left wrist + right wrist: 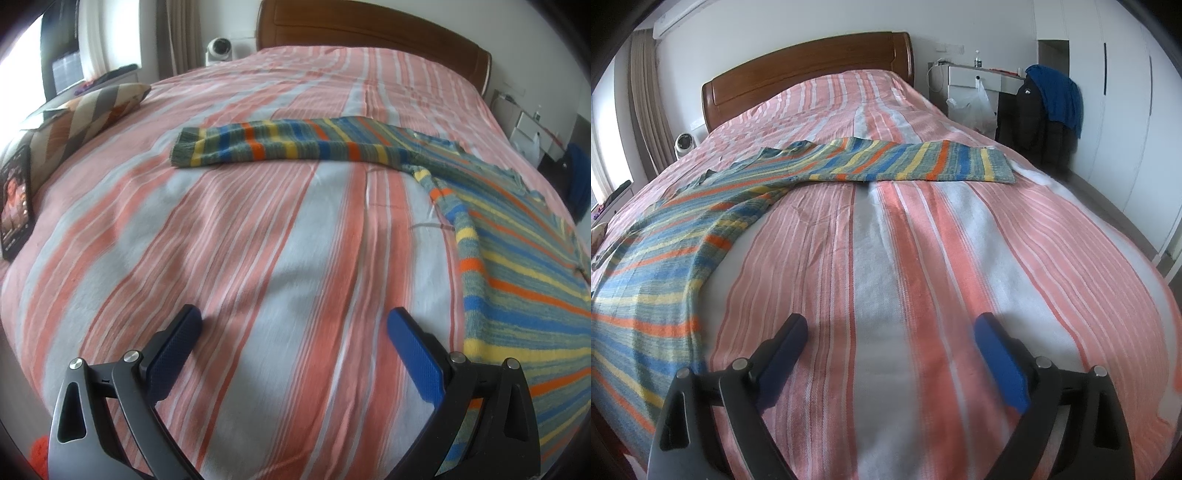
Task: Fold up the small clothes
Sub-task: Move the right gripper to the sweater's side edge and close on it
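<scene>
Striped sweater (517, 258) flat on bed (258, 240), between both grippers, sleeves running sideways at far side; left gripper (294, 321) and right gripper (891, 326) fingers wide apart, empty, equally near

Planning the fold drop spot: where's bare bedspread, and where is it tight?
Bare bedspread runs from the open left gripper up to the striped sweater sleeve. Same on the other side, between the open right gripper and the far sleeve. More free room between sweater and headboard. Crowded: the left bed edge, with pillow and tablet.
</scene>
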Demonstrator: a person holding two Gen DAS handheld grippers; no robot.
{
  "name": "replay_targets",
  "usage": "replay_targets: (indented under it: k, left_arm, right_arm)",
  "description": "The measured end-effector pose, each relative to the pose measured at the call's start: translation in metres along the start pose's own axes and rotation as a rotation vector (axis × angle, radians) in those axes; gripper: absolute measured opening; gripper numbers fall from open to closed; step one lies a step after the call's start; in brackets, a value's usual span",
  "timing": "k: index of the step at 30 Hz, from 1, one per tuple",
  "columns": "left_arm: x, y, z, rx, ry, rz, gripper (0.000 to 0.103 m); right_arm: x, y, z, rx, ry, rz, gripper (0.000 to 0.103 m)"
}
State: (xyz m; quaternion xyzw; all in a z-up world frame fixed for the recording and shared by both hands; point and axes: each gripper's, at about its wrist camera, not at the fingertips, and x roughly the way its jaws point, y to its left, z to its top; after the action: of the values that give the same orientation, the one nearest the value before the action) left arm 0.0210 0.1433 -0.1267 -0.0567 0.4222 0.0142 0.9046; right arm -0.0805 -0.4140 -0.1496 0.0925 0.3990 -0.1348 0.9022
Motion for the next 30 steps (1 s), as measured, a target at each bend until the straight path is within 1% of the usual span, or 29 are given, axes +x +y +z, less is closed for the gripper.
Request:
replay_targets:
  k: [3, 4, 5, 6, 7, 8, 9, 10, 11, 12, 13, 14, 15, 16, 17, 19, 20, 21, 22, 24, 25, 27, 28, 30]
  left_arm:
    - [-0.003, 0.005, 0.002, -0.015, -0.008, -0.014, 0.1]
    - [-0.002, 0.007, 0.003, -0.024, -0.012, -0.013, 0.1]
    - [-0.001, 0.009, 0.004, -0.033, -0.014, -0.012, 0.1]
    - [0.001, 0.012, 0.006, -0.046, -0.015, -0.011, 0.1]
    - [0.002, 0.012, 0.007, -0.05, -0.016, -0.011, 0.1]
    - [0.004, 0.013, 0.008, -0.052, -0.016, -0.009, 0.1]
    - [0.005, 0.013, 0.009, -0.048, -0.016, -0.004, 0.1]
    - [0.007, 0.012, 0.01, -0.039, -0.016, 0.003, 0.101]
    - [0.009, 0.011, 0.01, -0.028, -0.017, 0.011, 0.101]
    - [0.01, 0.009, 0.01, -0.018, -0.018, 0.017, 0.101]
    - [0.01, 0.007, 0.01, -0.008, -0.019, 0.022, 0.101]
    - [0.01, 0.006, 0.01, -0.001, -0.02, 0.023, 0.101]
    - [0.011, 0.006, 0.01, 0.005, -0.021, 0.024, 0.101]
    - [0.012, 0.006, 0.01, 0.008, -0.021, 0.021, 0.102]
    - [0.012, 0.007, 0.01, 0.008, -0.021, 0.018, 0.102]
    - [0.013, 0.009, 0.01, 0.006, -0.02, 0.01, 0.102]
    - [0.012, 0.009, 0.01, 0.006, -0.02, 0.008, 0.102]
    - [0.012, 0.01, 0.01, 0.007, -0.021, 0.005, 0.102]
    - [0.012, 0.009, 0.009, 0.009, -0.022, 0.004, 0.102]
    - [0.013, 0.009, 0.009, 0.012, -0.025, 0.004, 0.102]
    - [0.014, 0.009, 0.01, 0.017, -0.024, 0.003, 0.102]
    - [0.017, 0.008, 0.012, 0.02, -0.023, -0.001, 0.103]
    - [0.017, 0.009, 0.012, 0.02, -0.023, -0.004, 0.103]
    - [0.018, 0.01, 0.013, 0.018, -0.022, -0.01, 0.103]
  right_arm:
    - [-0.019, 0.011, 0.031, -0.087, -0.01, 0.054, 0.091]
    - [-0.026, 0.019, 0.048, -0.139, -0.008, 0.079, 0.091]
    - [-0.035, 0.033, 0.072, -0.21, -0.011, 0.118, 0.091]
    - [-0.042, 0.044, 0.088, -0.255, -0.016, 0.146, 0.091]
    - [-0.049, 0.061, 0.114, -0.316, -0.021, 0.189, 0.091]
    - [-0.053, 0.074, 0.133, -0.349, -0.018, 0.223, 0.091]
    - [-0.055, 0.096, 0.162, -0.383, -0.001, 0.287, 0.091]
    - [-0.053, 0.113, 0.182, -0.397, 0.012, 0.337, 0.091]
    - [-0.05, 0.133, 0.201, -0.407, 0.027, 0.39, 0.091]
    - [-0.045, 0.149, 0.213, -0.411, 0.042, 0.427, 0.091]
    - [-0.029, 0.175, 0.236, -0.407, 0.082, 0.492, 0.091]
    - [-0.011, 0.197, 0.253, -0.392, 0.123, 0.538, 0.091]
    - [0.009, 0.217, 0.267, -0.375, 0.159, 0.567, 0.091]
    - [0.023, 0.231, 0.273, -0.364, 0.186, 0.583, 0.091]
    - [0.055, 0.257, 0.283, -0.347, 0.244, 0.604, 0.091]
    - [0.104, 0.295, 0.292, -0.317, 0.309, 0.596, 0.09]
    - [0.125, 0.31, 0.293, -0.316, 0.337, 0.586, 0.087]
    - [0.146, 0.323, 0.293, -0.329, 0.355, 0.568, 0.077]
    - [0.166, 0.342, 0.294, -0.367, 0.366, 0.545, 0.075]
    - [0.195, 0.38, 0.291, -0.551, 0.366, 0.497, 0.072]
    - [0.205, 0.4, 0.286, -0.689, 0.351, 0.467, 0.072]
    - [0.22, 0.422, 0.278, -0.855, 0.351, 0.434, 0.071]
    - [0.231, 0.431, 0.275, -0.911, 0.363, 0.42, 0.071]
    - [0.247, 0.44, 0.273, -0.969, 0.365, 0.387, 0.07]
